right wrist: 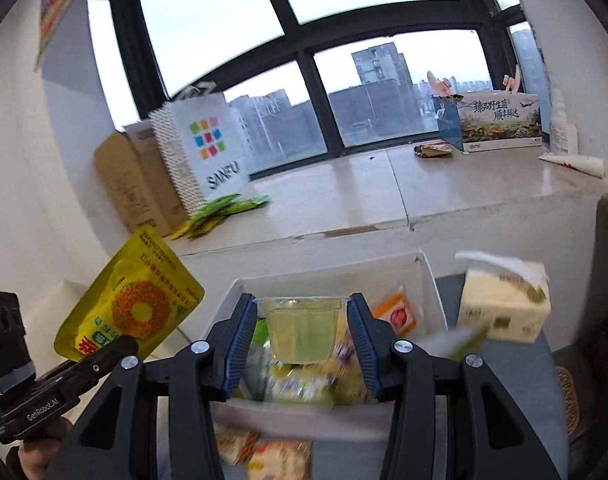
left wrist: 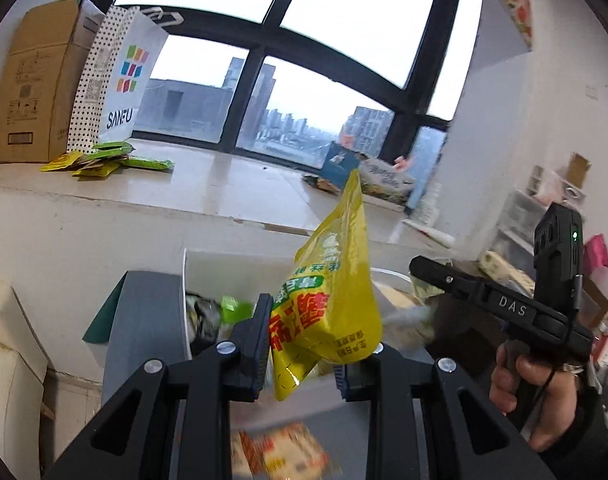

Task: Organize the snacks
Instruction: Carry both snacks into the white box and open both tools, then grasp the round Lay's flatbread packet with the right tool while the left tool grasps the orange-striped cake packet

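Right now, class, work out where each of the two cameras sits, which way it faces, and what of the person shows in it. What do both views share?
Left wrist: sits on the left gripper, facing the window; its fingers pinch a yellow snack pouch; the right hand shows.
Right wrist: sits on the right gripper, facing the window above the white bin; it grips a clear jelly cup.
Shared: the pouch, the white SANFU bag, the cardboard box.
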